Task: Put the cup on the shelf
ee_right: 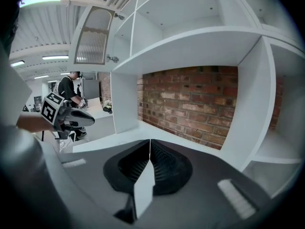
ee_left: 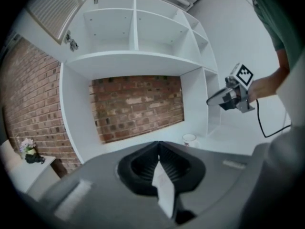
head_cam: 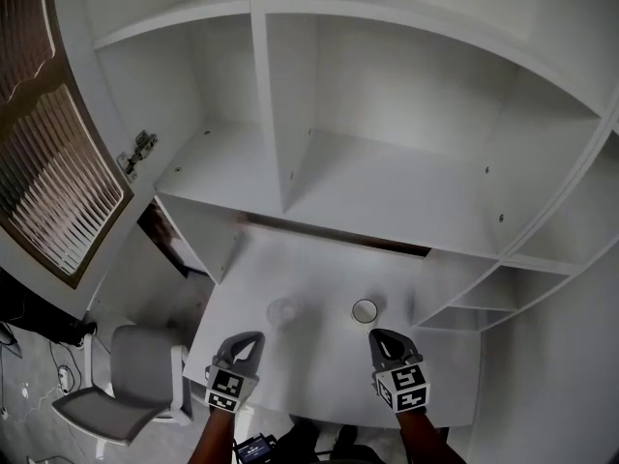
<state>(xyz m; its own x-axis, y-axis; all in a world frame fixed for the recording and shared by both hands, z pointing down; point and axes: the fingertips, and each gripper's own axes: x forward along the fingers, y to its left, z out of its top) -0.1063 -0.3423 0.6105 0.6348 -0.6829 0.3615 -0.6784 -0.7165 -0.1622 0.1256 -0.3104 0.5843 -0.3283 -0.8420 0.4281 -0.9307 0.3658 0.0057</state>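
Cup (head_cam: 365,310) just beyond right claw (head_cam: 385,338) (jaws together)

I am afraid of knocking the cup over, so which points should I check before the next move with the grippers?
1. The small white round cup stands upright on the white desk: ok.
2. The right gripper is near the cup without touching it: ok.
3. Its jaws are open for a grasp: not ok, they are together and empty.
4. The left gripper is free: ok, jaws together, nothing held.
5. The white shelf compartment above the desk has room: ok.
6. The cup is empty: cannot tell.
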